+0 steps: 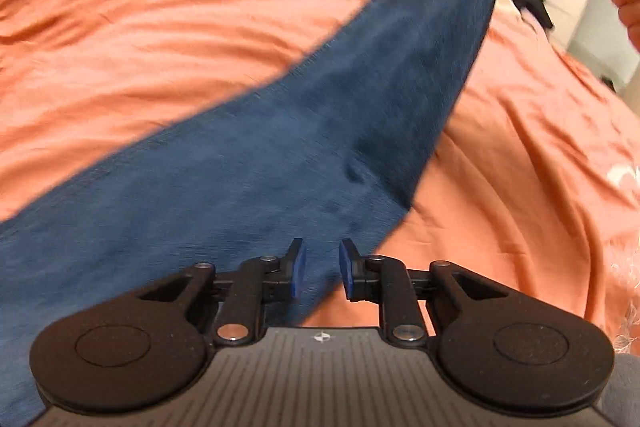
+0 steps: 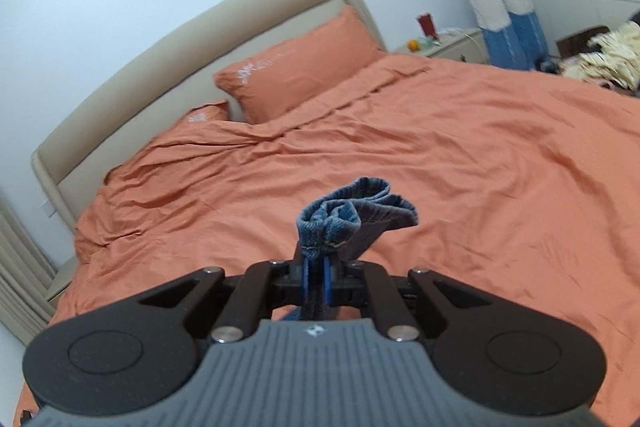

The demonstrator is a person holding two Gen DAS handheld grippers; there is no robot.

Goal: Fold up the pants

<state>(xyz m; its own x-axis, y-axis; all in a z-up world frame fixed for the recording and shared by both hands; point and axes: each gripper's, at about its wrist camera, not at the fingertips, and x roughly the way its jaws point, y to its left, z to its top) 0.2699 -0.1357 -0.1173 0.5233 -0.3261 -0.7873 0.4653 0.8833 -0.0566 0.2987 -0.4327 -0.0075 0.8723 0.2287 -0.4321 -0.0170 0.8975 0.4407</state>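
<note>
1. pants (image 1: 280, 155), dark blue denim, hang lifted above the orange bed cover (image 1: 140, 39), stretched as one long band.
2. their long axis runs on a slant in the left wrist view: from the high far end at upper right, down toward the lower left, passing just ahead of and under the left gripper (image 1: 322, 269).
3. the right gripper (image 2: 316, 281) is clamped on a bunched hem or band end of the denim, which sticks up past its blue pads in a crumpled loop; in the left wrist view that same gripper sits at the top right corner, holding the cloth's upper end.
4. the left gripper's jaws stand apart with nothing between them; the cloth lies directly in front, so it is the nearer tool to the loose lower part.
5. judgement: the next move likely calls for the left gripper to close on the near edge of the fabric straight ahead.
6. the bed offers broad open cover ahead; pillows (image 2: 296, 67) and headboard (image 2: 192, 39) lie well apart, a clothes heap (image 2: 604, 59) sits at the far right edge.
</note>
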